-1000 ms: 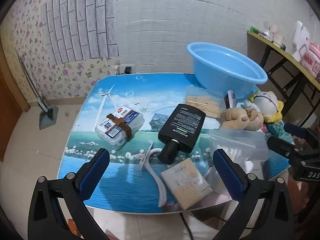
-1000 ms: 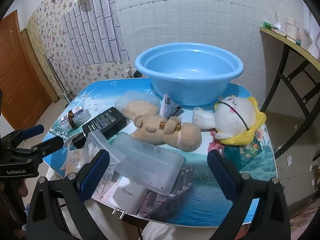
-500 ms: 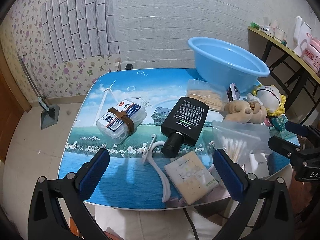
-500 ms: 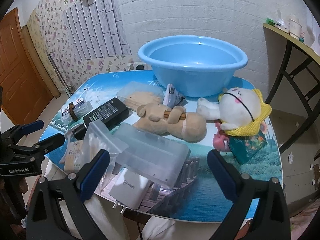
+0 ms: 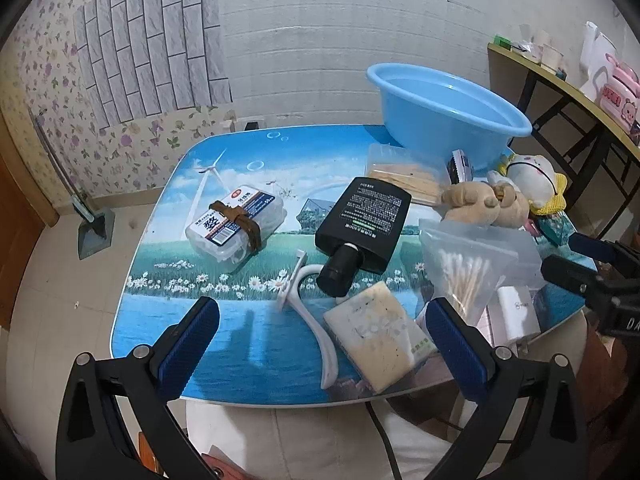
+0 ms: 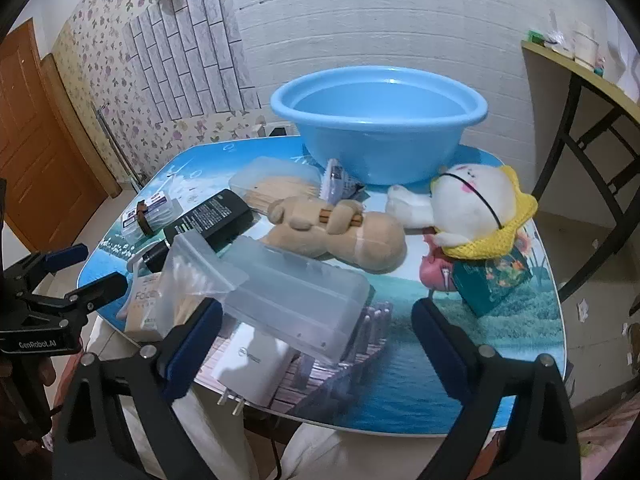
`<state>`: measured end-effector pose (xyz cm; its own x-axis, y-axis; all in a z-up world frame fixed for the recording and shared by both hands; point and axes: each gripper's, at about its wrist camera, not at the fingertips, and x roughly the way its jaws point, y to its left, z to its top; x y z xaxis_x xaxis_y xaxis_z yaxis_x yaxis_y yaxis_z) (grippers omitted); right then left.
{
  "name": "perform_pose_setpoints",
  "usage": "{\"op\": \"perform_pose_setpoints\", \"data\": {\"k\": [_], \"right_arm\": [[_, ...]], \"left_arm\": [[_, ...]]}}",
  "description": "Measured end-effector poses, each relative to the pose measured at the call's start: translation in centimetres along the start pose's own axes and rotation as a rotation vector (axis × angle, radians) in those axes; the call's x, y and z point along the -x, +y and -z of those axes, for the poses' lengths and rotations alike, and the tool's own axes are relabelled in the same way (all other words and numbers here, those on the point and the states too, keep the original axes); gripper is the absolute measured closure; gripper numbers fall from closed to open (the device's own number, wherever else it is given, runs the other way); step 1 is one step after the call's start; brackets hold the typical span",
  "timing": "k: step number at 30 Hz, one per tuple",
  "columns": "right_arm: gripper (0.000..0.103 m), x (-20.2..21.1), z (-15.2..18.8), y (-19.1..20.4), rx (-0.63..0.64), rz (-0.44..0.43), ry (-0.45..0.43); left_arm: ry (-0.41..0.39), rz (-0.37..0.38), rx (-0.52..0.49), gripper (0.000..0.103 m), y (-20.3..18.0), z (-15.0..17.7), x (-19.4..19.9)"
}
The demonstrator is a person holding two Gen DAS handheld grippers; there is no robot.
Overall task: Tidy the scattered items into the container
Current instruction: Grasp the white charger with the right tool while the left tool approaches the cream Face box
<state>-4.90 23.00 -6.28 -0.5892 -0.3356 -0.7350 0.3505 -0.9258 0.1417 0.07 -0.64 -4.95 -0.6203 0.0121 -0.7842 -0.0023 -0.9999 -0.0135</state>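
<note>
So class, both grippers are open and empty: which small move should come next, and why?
Probably lower the right gripper onto the clear plastic box. Its open jaws already straddle that box, nearest the table's front edge, and the blue basin stands empty.

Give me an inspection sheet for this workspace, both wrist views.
Surface: table, scenic print, crowded on its right.
Job's things: blue basin empty at the back; black bottle, banded box, tan plush, white plush, swab bag, clear case, charger outside it.
Clutter: nothing seen.
Grippers: left gripper and right gripper open, empty.
Cables: nothing seen.
Surroundings: side shelf.
</note>
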Motion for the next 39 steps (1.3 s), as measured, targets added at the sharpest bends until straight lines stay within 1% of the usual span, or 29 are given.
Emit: {"op": "perform_pose_setpoints", "data": {"k": [2, 4, 7, 10, 11, 12, 15, 17, 22, 23, 25, 28, 30, 33, 36, 39], "right_arm": [[0.007, 0.1, 0.2, -0.4, -0.017, -0.014, 0.020], [0.010, 0.1, 0.4, -0.5, -0.025, -0.042, 0.025], [0.011, 0.1, 0.7, 0.0, -0.010, -0.068, 0.027], [0.011, 0.2, 0.7, 0.6, -0.031, -0.137, 0.039], [0.011, 0.2, 0.6, 0.7, -0.025, -0.141, 0.037], [0.011, 0.2, 0.6, 0.8, -0.017, -0.136, 0.039], [0.011, -0.4, 0.6, 0.8, 0.023, -0.073, 0.065], [0.011, -0.8, 0.6, 0.4, 0.014, -0.063, 0.101], [0.012, -0.5, 0.9, 0.2, -0.001, -0.079, 0.101], [0.014, -0.5, 1.0, 0.4, 0.004, -0.085, 0.092], [0.023, -0.3, 1.4, 0.9, 0.015, -0.107, 0.100], [0.027, -0.2, 2.2, 1.9, 0.038, -0.145, 0.109], [0.028, -0.3, 2.6, 2.6, 0.064, -0.143, 0.113], [0.038, -0.7, 2.6, 2.9, 0.073, -0.146, 0.134], [0.040, -1.0, 2.6, 2.6, 0.058, -0.153, 0.156], [0.041, -1.3, 2.7, 2.9, 0.072, -0.152, 0.165]], "left_arm": [[0.004, 0.003, -0.002, 0.000, 0.0, 0.2, -0.1], [0.005, 0.005, -0.006, 0.000, 0.1, 0.4, -0.2], [0.013, 0.008, -0.010, 0.000, 0.2, 0.7, -0.6], [0.023, 0.035, 0.000, 0.000, 0.3, 1.0, -0.8], [0.024, 0.048, 0.002, 0.000, 0.3, 1.1, -0.9], [0.024, 0.066, 0.002, 0.000, 0.2, 1.3, -0.9], [0.033, 0.105, -0.010, 0.000, -0.5, 1.7, -1.1], [0.042, 0.123, -0.029, 0.000, -1.3, 2.0, -1.4], [0.061, 0.139, -0.064, 0.000, -2.5, 2.3, -1.9], [0.059, 0.143, -0.066, 0.000, -2.7, 2.3, -1.8], [0.048, 0.150, -0.068, 0.000, -2.8, 2.3, -1.6], [0.033, 0.157, -0.078, 0.000, -3.1, 2.2, -1.3], [0.037, 0.148, -0.086, 0.001, -3.3, 2.2, -1.5], [0.051, 0.148, -0.081, 0.003, -3.4, 2.2, -2.1], [0.068, 0.155, -0.076, 0.004, -3.5, 2.1, -2.8], [0.069, 0.150, -0.093, 0.009, -3.9, 2.2, -3.0]]}}
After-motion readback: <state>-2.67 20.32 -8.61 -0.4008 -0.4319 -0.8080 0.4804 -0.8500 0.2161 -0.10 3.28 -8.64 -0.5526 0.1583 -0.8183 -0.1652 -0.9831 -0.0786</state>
